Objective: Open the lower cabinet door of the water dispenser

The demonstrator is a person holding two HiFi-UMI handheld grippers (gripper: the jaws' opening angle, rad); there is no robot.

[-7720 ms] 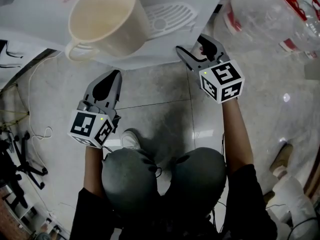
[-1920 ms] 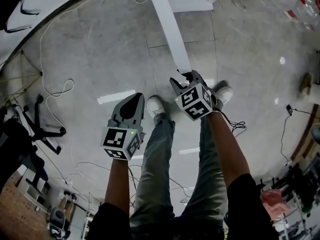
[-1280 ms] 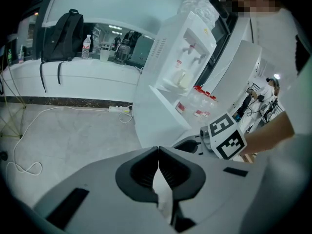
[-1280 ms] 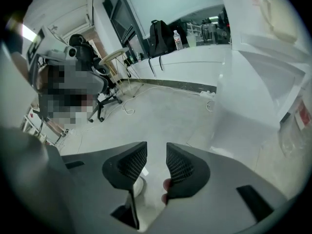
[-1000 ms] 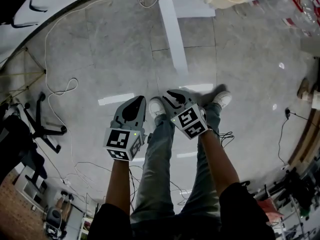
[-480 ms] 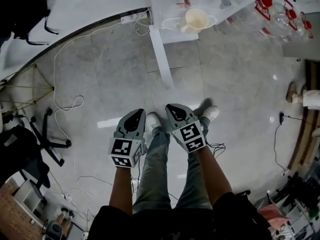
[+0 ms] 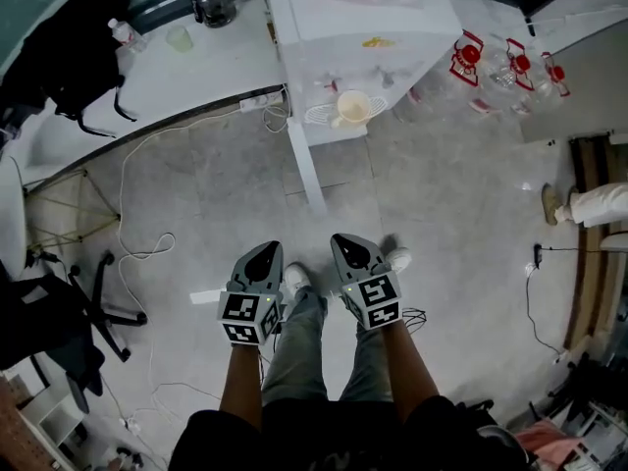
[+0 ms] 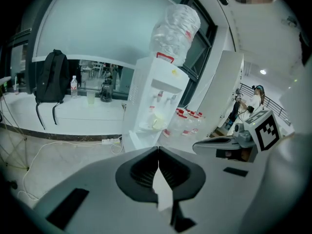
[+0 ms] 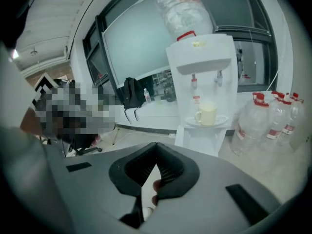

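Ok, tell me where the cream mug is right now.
In the head view the mug sits top centre on the drip tray of the water dispenser, left of the clear bottles.

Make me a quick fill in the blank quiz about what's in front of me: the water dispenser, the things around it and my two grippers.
1. On the drip tray of the water dispenser stands a cream ____.
2. The dispenser's lower cabinet door is ____.
3. The left gripper and the right gripper both have jaws that are ____, gripping nothing.
4. The clear bottles beside the dispenser have ____ caps.
Missing words: mug; open; shut; red.
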